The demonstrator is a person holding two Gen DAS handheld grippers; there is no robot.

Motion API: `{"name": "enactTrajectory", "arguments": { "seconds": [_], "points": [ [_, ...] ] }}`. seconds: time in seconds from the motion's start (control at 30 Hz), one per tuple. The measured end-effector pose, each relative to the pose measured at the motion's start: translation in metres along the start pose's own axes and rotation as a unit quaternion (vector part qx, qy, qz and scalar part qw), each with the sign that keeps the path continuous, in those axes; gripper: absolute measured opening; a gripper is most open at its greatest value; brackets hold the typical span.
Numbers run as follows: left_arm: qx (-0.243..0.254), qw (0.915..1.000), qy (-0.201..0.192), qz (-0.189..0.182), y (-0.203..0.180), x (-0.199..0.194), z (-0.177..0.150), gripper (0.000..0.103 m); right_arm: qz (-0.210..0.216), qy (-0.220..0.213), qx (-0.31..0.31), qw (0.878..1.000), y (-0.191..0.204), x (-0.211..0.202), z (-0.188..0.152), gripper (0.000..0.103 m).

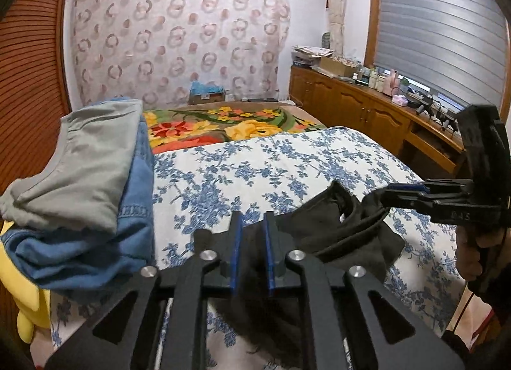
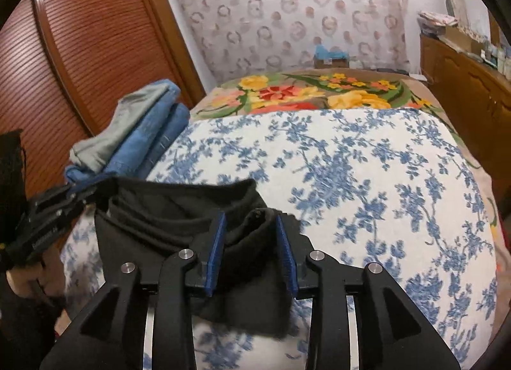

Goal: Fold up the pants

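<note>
Black pants point(image 2: 179, 220) lie bunched at the near edge of a bed, on a white sheet with blue flowers point(image 2: 367, 172). The left gripper point(image 1: 253, 220) has its blue pads slightly apart with dark cloth between them; I cannot tell whether they press on it. The right gripper point(image 2: 249, 220) stands wider, its pads flanking a raised fold of the waistband without clearly squeezing it. At the left, a grey garment point(image 1: 86, 159) rests on folded blue jeans point(image 1: 95, 255). Farther off lies a bright flowered blanket point(image 1: 230, 127).
</note>
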State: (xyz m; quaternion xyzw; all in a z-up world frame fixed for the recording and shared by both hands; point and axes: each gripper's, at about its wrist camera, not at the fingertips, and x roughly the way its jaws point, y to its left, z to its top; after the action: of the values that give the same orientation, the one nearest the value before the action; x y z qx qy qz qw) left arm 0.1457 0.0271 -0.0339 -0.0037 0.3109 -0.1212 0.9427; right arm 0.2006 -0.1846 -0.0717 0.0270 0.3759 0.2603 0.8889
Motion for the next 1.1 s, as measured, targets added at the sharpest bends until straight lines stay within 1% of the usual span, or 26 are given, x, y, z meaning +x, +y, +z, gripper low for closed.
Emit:
{"name": "enactTrajectory", "arguments": {
  "seconds": [0.03,0.07,0.17,0.27,0.33,0.4,0.5,0.63,0.77,0.83,0.93,0.97,1.0,1.03,1.07,1.1],
  "points": [
    [-0.004,1.0000,-0.002,-0.003,0.002,-0.003,-0.001,0.027,-0.003,0.000,-0.010,1.000,0.000,-0.001,-0.004,0.032],
    [-0.008,0.9999,-0.004,-0.005,0.003,-0.005,-0.001,0.031,-0.005,0.000,-0.016,1.000,0.000,-0.003,-0.006,0.032],
    [-0.020,0.9997,-0.010,-0.008,0.007,-0.018,-0.004,0.032,0.000,-0.005,-0.025,1.000,-0.001,-0.006,-0.008,0.032],
    [-0.016,0.9998,-0.014,-0.001,0.003,-0.032,-0.015,0.033,0.003,-0.010,-0.023,1.000,-0.003,-0.009,-0.007,0.033],
    [-0.019,0.9997,-0.007,-0.010,0.001,-0.038,-0.027,0.033,0.002,-0.012,-0.025,1.000,-0.004,-0.014,-0.008,0.034],
    [-0.024,0.9994,0.010,-0.023,-0.002,-0.040,-0.043,0.033,0.002,-0.006,-0.035,0.999,-0.005,-0.018,-0.014,0.035],
    [-0.028,0.9985,0.036,-0.031,-0.009,-0.037,-0.064,0.033,0.000,0.019,-0.053,0.998,-0.006,-0.014,-0.026,0.035],
    [-0.023,0.9966,0.064,-0.047,-0.026,-0.024,-0.078,0.033,0.005,0.055,-0.064,0.996,-0.009,0.000,-0.043,0.035],
    [-0.007,0.9953,0.086,-0.044,-0.039,-0.012,-0.081,0.033,0.019,0.063,-0.052,0.996,-0.010,0.008,-0.047,0.035],
    [0.004,0.9948,0.095,-0.035,-0.044,-0.009,-0.083,0.033,0.024,0.066,-0.050,0.996,-0.010,0.010,-0.047,0.035],
    [0.009,0.9952,0.092,-0.030,-0.046,-0.008,-0.083,0.033,0.026,0.074,-0.050,0.996,-0.009,0.013,-0.049,0.035],
    [0.007,0.9954,0.091,-0.030,-0.045,-0.008,-0.083,0.032,0.027,0.077,-0.050,0.995,-0.009,0.014,-0.049,0.035],
    [0.008,0.9956,0.088,-0.031,-0.045,-0.009,-0.082,0.028,0.027,0.078,-0.049,0.995,-0.009,0.015,-0.050,0.035],
    [0.010,0.9961,0.083,-0.030,-0.045,-0.010,-0.081,0.014,0.026,0.078,-0.049,0.995,-0.008,0.015,-0.051,0.035],
    [0.010,0.9963,0.080,-0.030,-0.044,-0.012,-0.080,0.006,0.026,0.076,-0.051,0.995,-0.008,0.014,-0.052,0.034],
    [0.010,0.9966,0.076,-0.031,-0.042,-0.013,-0.078,0.004,0.028,0.076,-0.052,0.995,-0.008,0.015,-0.052,0.030]
  ]
}}
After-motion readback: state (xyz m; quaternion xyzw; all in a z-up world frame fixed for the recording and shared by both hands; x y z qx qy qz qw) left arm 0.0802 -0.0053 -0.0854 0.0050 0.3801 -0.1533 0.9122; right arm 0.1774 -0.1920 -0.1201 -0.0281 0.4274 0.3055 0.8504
